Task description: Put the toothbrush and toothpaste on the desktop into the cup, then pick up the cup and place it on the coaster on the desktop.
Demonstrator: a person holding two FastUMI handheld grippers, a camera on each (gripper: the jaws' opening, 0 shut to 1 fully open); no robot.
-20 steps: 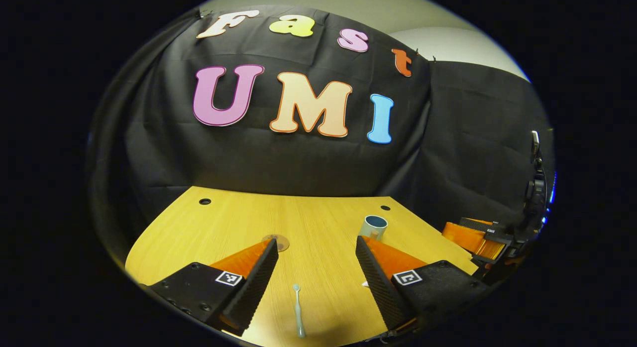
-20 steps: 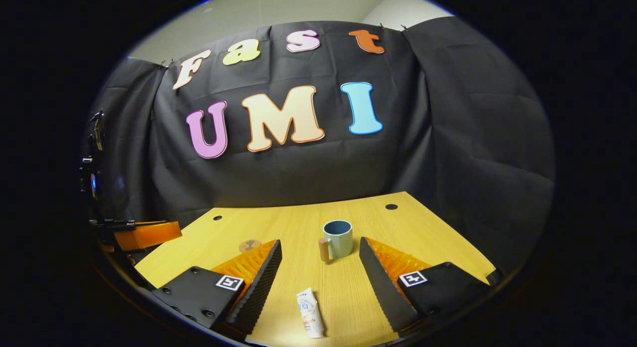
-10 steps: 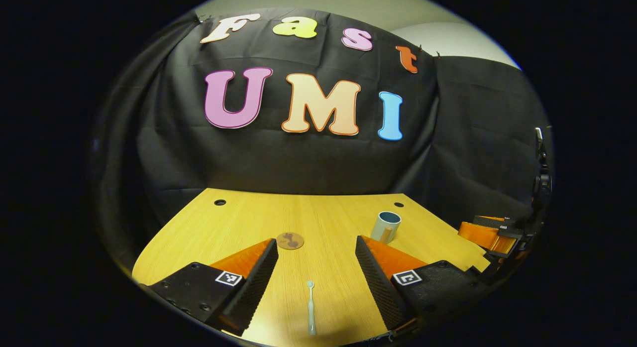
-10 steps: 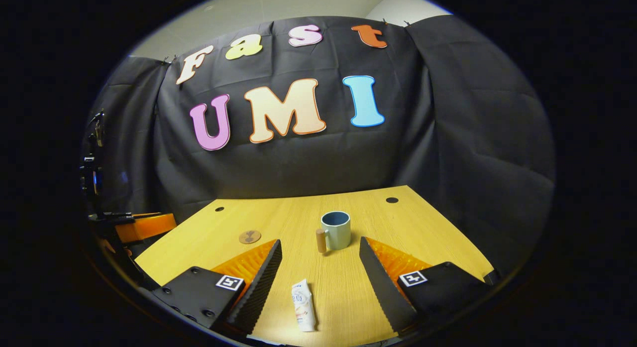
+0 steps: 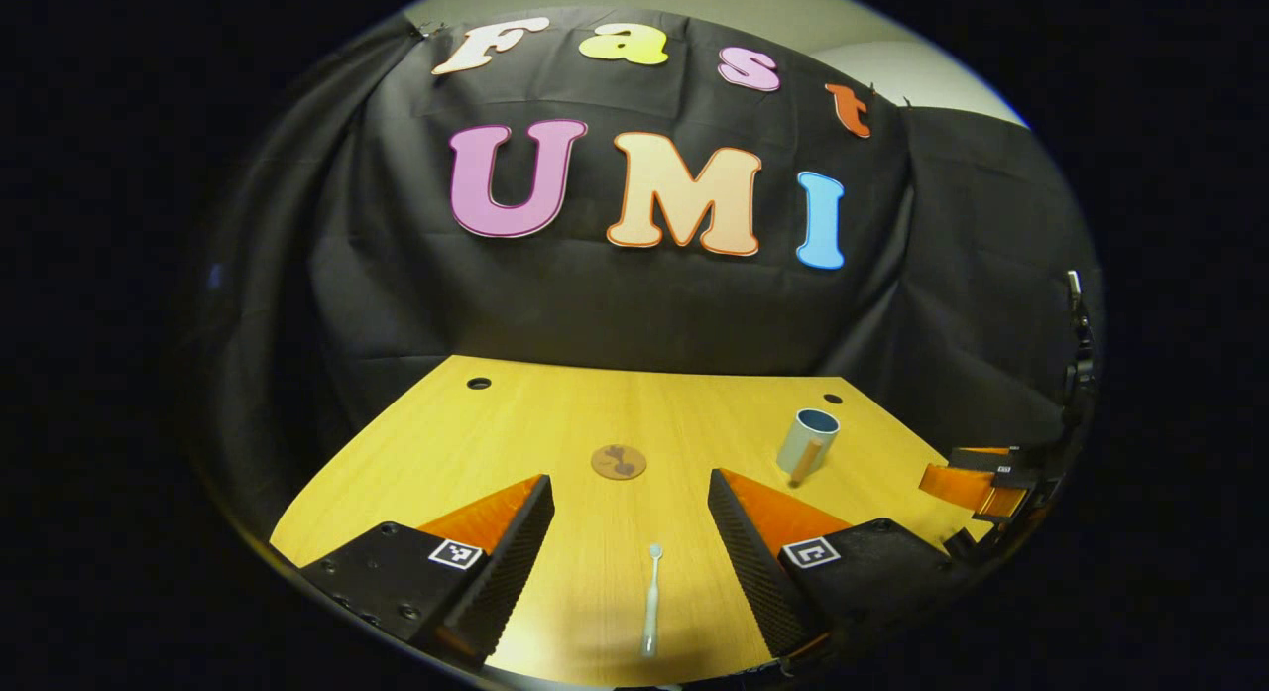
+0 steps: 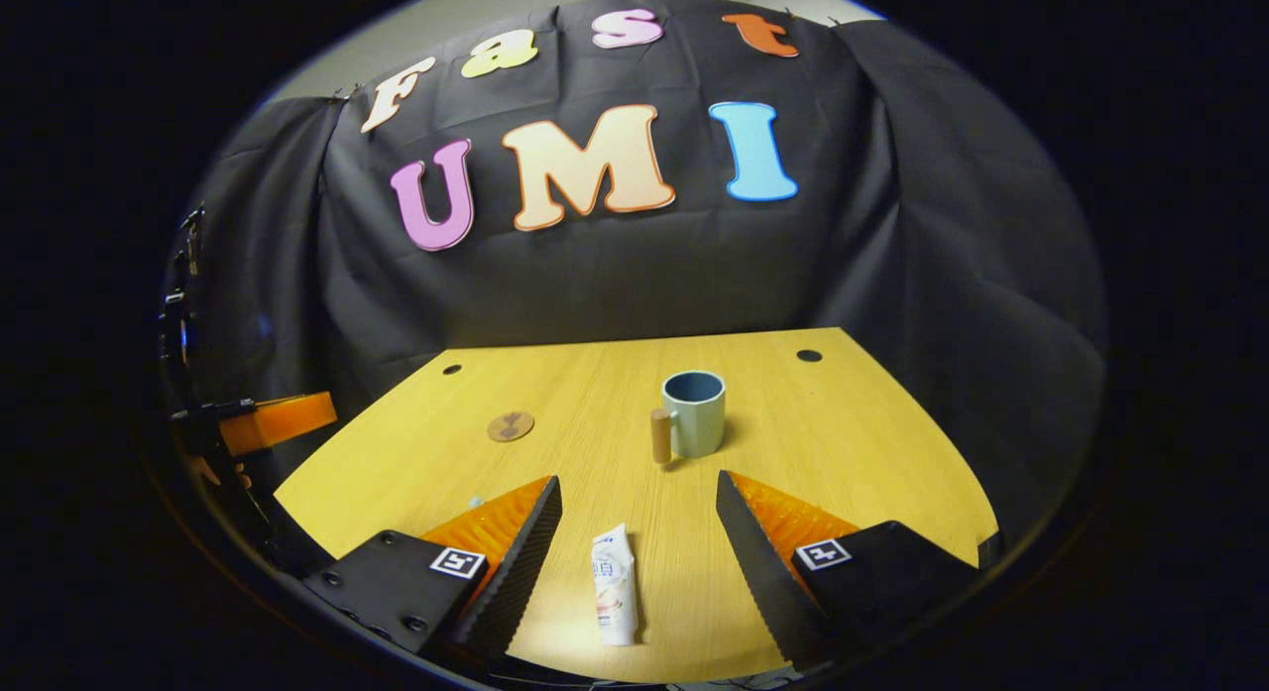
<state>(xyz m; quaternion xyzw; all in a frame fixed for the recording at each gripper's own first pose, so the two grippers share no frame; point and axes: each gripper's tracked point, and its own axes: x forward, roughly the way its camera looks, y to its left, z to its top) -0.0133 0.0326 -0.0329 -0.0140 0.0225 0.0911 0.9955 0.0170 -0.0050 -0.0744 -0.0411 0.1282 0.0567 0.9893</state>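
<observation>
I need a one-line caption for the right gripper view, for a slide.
Open right gripper poised over the toothpaste lying on the desktop, with cup and coaster beyond.

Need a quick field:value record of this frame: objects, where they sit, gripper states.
toothbrush: flat on desktop, between left gripper fingers, untouched
toothpaste: flat on desktop, between right gripper fingers, untouched
cup: upright, empty as far as visible, wooden handle toward the coaster side
coaster: bare, apart from cup
left gripper: open
right gripper: open
task progress: nothing in cup yet
</observation>
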